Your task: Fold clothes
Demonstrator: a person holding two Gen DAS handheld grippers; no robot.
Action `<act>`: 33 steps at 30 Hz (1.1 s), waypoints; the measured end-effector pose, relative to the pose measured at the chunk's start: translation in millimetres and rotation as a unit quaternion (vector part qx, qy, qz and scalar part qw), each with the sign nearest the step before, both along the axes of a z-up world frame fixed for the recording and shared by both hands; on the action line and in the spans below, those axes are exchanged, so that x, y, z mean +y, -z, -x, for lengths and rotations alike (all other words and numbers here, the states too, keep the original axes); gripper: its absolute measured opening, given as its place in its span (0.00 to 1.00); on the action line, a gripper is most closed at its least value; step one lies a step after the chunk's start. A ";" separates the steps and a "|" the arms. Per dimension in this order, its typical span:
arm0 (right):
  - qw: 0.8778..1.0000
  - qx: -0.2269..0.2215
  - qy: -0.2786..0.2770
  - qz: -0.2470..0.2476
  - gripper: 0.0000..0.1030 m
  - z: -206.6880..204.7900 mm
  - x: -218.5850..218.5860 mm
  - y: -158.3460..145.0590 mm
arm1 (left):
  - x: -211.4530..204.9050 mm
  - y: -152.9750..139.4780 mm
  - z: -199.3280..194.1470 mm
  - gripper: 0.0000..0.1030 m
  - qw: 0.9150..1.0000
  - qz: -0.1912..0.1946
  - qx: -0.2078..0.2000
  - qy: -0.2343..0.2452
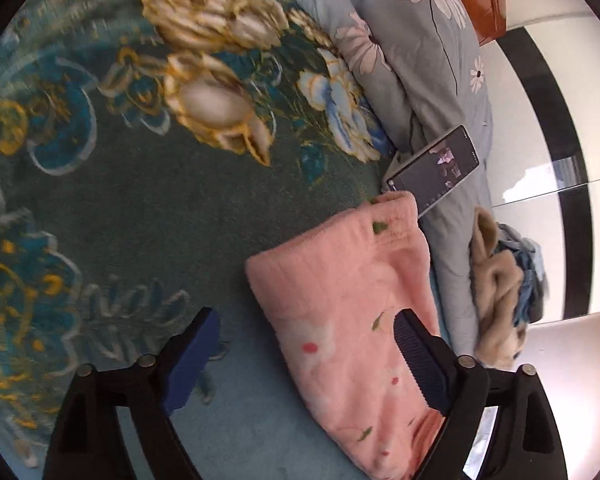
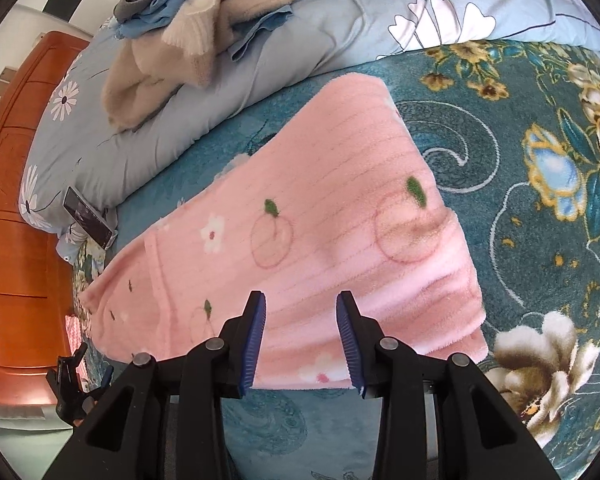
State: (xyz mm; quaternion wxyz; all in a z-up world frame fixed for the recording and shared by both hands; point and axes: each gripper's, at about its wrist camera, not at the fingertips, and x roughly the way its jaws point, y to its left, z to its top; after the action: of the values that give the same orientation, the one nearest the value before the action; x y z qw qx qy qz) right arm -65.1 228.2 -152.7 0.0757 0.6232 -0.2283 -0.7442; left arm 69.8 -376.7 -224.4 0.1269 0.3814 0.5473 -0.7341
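While the pink fleece garment (image 2: pixel 300 216) lies folded into a compact rectangle on the bed's teal blanket (image 2: pixel 480 152), I hold my left tool (image 1: pixel 306 360) and right tool (image 2: pixel 301 340) open and empty, with a pile of unfolded clothes (image 2: pixel 204 28) seemingly left.

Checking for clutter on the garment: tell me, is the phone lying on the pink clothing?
No. The phone rests against the grey quilt, beside the pink clothing.

One pink fleece garment (image 2: pixel 300 216) is seen on one green flowered blanket (image 2: pixel 500 184). One phone (image 1: pixel 434 168) is seen. One beige fuzzy garment (image 2: pixel 172 52) and one blue garment (image 2: pixel 156 20) are piled on one grey quilt (image 2: pixel 148 136). Two claws are counted, left claw (image 1: pixel 306 354) and right claw (image 2: pixel 302 338).
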 end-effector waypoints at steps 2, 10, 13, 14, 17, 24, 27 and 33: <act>1.000 0.002 -0.011 -0.008 0.39 3.6 -8.9 -5.1 | 1.0 11.5 8.9 0.91 0.999 -0.027 0.018 -0.001; 0.998 0.007 -0.047 -0.033 0.39 10.1 -31.6 -14.6 | -5.8 37.7 33.7 0.92 0.997 -0.064 0.040 -0.029; 0.998 0.005 -0.051 -0.033 0.39 10.1 -33.8 -12.1 | -7.1 32.6 42.1 0.87 0.998 -0.046 0.039 -0.026; 0.998 0.005 -0.051 -0.031 0.39 9.5 -33.8 -11.5 | -6.9 29.8 44.8 0.77 0.998 -0.036 0.034 -0.025; 0.998 0.006 -0.050 -0.025 0.39 8.3 -32.7 -10.7 | -6.3 23.5 52.6 0.52 1.000 -0.011 0.010 -0.025; 0.999 0.019 -0.033 -0.002 0.39 2.1 -11.8 -13.6 | 14.1 -26.1 75.5 0.26 0.996 0.083 0.010 0.024; 1.000 0.022 -0.017 0.012 0.39 -2.4 1.9 -9.8 | 41.3 -72.5 95.2 0.26 0.987 0.136 0.040 0.077; 0.999 0.022 0.012 0.039 0.39 -13.5 29.5 1.2 | 128.4 -166.6 133.3 0.26 0.945 0.216 0.127 0.210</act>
State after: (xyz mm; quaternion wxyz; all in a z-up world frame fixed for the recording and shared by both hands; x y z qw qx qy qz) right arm -51.6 257.6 -154.0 0.0957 0.6005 -0.2630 -0.7490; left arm -63.5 -248.3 -57.9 -0.0217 0.3550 0.2948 -0.8869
